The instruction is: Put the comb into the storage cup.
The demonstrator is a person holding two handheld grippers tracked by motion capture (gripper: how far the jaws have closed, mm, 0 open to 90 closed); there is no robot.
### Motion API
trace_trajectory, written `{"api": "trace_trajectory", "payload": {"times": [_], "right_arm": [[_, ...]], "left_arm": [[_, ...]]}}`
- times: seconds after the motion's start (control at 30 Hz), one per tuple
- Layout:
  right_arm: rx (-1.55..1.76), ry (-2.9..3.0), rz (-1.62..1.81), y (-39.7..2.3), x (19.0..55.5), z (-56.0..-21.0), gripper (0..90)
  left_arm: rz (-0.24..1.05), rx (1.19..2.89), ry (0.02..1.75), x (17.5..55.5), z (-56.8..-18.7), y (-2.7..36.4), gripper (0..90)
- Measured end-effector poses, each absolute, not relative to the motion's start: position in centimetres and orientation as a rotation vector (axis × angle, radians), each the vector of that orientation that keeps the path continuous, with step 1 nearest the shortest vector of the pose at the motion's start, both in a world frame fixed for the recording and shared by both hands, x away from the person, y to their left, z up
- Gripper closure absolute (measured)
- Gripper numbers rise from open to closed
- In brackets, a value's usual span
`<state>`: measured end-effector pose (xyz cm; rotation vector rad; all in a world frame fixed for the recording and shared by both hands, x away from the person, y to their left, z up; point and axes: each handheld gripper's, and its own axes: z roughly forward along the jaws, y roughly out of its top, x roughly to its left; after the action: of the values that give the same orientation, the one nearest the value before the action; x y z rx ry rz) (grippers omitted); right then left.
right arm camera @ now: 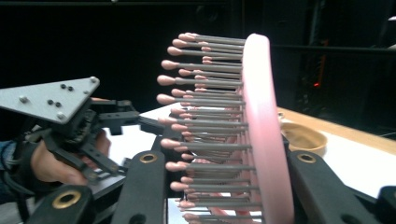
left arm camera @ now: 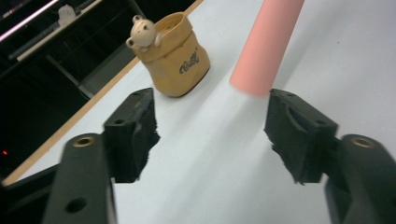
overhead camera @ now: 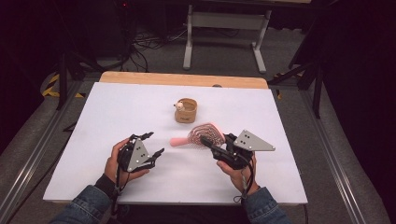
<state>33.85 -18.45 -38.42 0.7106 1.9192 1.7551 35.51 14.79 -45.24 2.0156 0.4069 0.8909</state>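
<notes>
A pink hairbrush (overhead camera: 201, 135) hangs just above the white table top (overhead camera: 116, 107), its handle pointing left. My right gripper (overhead camera: 215, 141) is shut on the brush head. In the right gripper view the head (right arm camera: 259, 121) stands on edge between the jaws of the right gripper (right arm camera: 226, 177), with its bristles pointing left. My left gripper (overhead camera: 156, 143) is open just left of the handle tip with nothing between its jaws. In the left gripper view the pink handle (left arm camera: 266, 46) ends just beyond the left gripper (left arm camera: 212, 135), near its right jaw.
A tan cup (overhead camera: 186, 110) with a small bear figure (left arm camera: 142, 32) on its rim stands upright behind the brush, mid-table. It is also in the left gripper view (left arm camera: 175, 56). A wooden strip (overhead camera: 187, 79) runs along the far table edge. Metal frames stand on the floor beyond.
</notes>
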Motion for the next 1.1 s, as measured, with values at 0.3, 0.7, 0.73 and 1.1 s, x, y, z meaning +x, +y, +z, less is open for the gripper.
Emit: {"api": "trace_trajectory", "payload": {"times": [0.3,0.7,0.73,1.1], "right_arm": [[0.721,1.867,1.744,-19.8,34.0,-37.8,63.4],[0.726,1.812,1.719,-21.3,34.3,-36.9,63.4],[0.727,1.804,1.717,-21.5,34.3,-36.7,63.4],[0.738,1.768,1.665,-21.9,36.1,-34.6,63.4]], "left_arm": [[0.814,1.886,0.532,35.2,-44.4,18.7,21.2],[0.72,1.892,0.576,34.4,-45.5,22.0,9.8],[0.716,1.911,0.585,34.2,-45.8,22.5,8.2],[0.711,1.874,0.626,33.5,-45.8,24.1,6.4]]}}
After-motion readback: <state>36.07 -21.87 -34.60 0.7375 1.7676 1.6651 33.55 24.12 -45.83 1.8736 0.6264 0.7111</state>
